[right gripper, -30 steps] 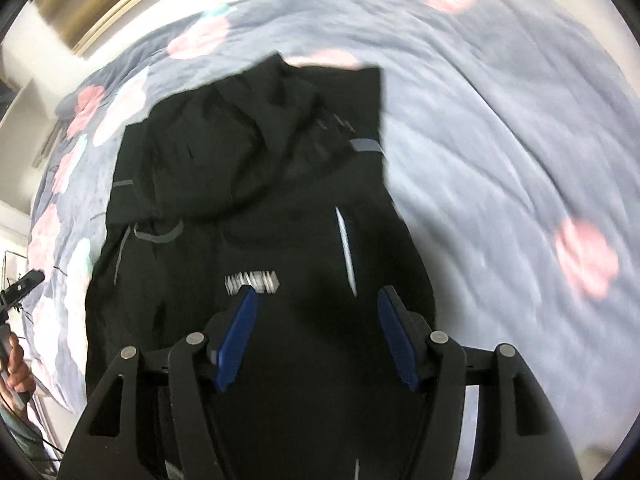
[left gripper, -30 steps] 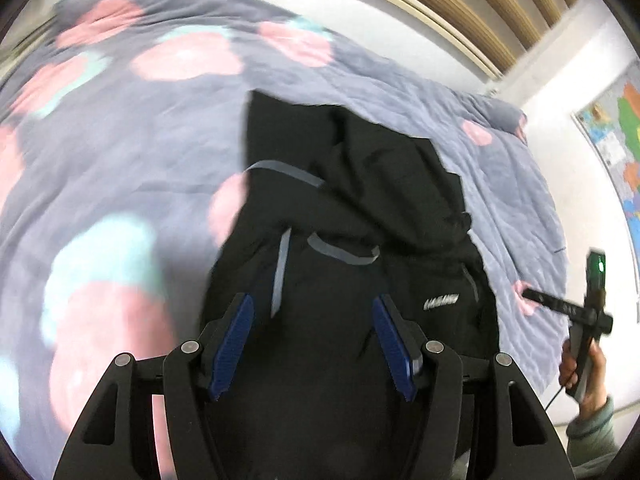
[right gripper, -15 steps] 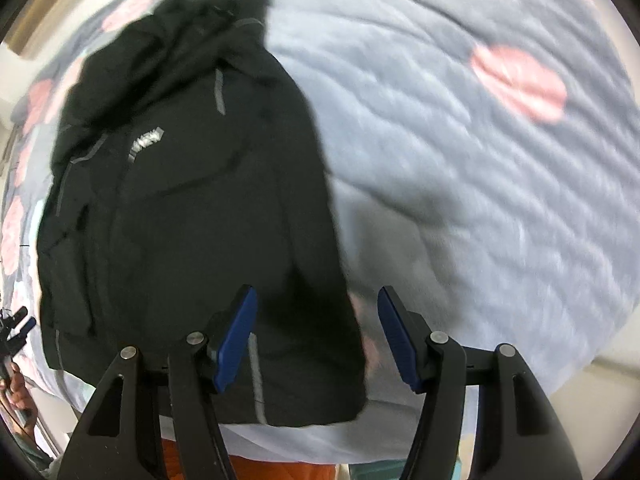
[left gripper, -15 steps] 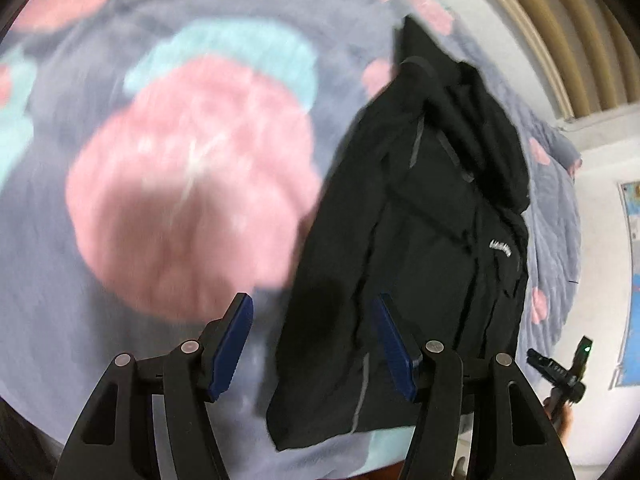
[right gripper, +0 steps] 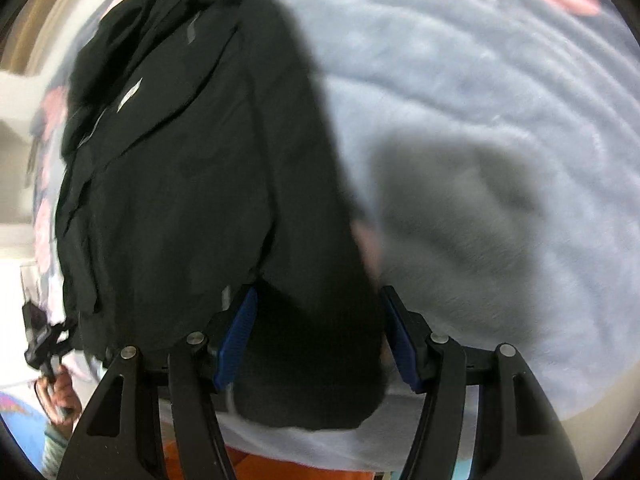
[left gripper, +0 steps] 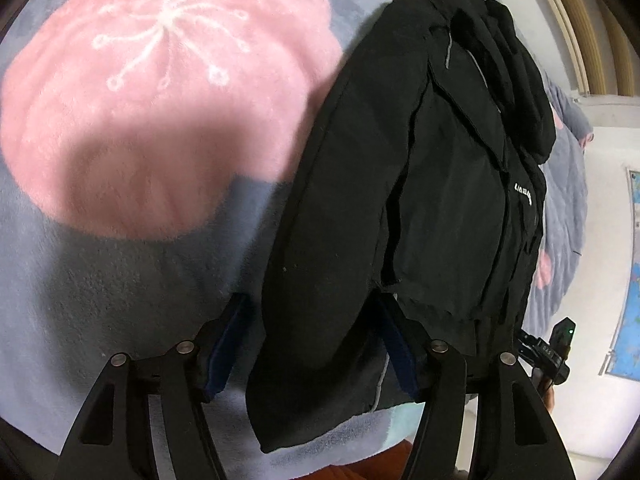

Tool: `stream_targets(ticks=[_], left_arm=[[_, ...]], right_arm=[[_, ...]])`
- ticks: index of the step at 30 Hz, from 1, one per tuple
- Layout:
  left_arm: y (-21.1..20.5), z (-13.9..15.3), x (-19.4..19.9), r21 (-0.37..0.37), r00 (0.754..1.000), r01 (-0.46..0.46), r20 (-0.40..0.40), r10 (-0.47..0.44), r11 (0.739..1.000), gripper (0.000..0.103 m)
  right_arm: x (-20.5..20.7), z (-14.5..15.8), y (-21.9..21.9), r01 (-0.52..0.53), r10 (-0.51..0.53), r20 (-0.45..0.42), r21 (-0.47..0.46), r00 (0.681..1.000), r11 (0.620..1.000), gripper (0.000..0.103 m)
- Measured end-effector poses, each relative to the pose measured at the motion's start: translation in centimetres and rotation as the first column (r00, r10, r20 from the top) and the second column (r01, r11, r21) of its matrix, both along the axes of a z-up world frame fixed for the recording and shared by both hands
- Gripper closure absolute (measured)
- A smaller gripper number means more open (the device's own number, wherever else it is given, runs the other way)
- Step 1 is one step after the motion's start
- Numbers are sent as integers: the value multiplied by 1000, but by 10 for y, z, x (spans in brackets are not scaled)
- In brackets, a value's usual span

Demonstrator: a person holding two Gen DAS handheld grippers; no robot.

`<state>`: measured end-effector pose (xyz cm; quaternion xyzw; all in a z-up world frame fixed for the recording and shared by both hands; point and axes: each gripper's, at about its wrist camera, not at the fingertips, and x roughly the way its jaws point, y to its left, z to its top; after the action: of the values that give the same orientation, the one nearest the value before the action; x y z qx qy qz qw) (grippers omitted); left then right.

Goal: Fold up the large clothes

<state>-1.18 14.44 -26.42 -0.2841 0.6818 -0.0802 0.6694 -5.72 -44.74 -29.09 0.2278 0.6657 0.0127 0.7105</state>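
A black jacket [left gripper: 440, 168] with grey trim and a small white logo lies flat on a grey fleece blanket [left gripper: 120, 272] with pink blobs. Its sleeves lie along the body. My left gripper [left gripper: 310, 344] is open, low over the blanket, with one sleeve's cuff end between its blue pads. My right gripper [right gripper: 316, 340] is open too, straddling the other sleeve end of the jacket [right gripper: 208, 152] near the bed's front edge. Neither pad visibly presses the cloth.
The blanket [right gripper: 480, 120] spreads wide beside the jacket on both sides. The bed's front edge runs just below the grippers. A white wall with a map [left gripper: 630, 280] stands to the right. The other gripper [left gripper: 548, 354] shows in the left wrist view.
Both grippers have swung from over the jacket's middle out to its sides and dropped low toward the bed's front edge. Each now has a sleeve end between its open pads.
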Motion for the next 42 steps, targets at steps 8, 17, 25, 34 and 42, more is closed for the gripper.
stream_targets(ticks=[8, 17, 25, 34, 42], left_arm=[[-11, -1, -6, 5, 1000, -25, -7, 25, 1000, 36], [-31, 62, 1, 62, 984, 35, 174, -45, 997, 93], [-39, 155, 48, -8, 920, 28, 392, -23, 1000, 93], [-34, 220, 146, 0, 836, 11, 548, -9, 1000, 93], [-47, 223, 269, 54, 837, -59, 547, 20, 997, 92]], right_arm=[[7, -9, 7, -41, 41, -23, -1, 999, 999, 40], [10, 62, 33, -135, 146, 122, -92, 982, 987, 87], [55, 146, 34, -119, 136, 288, -78, 948, 990, 88], [158, 208, 25, -64, 106, 424, -113, 899, 992, 89], [279, 212, 13, 2, 59, 410, -148, 910, 989, 88]])
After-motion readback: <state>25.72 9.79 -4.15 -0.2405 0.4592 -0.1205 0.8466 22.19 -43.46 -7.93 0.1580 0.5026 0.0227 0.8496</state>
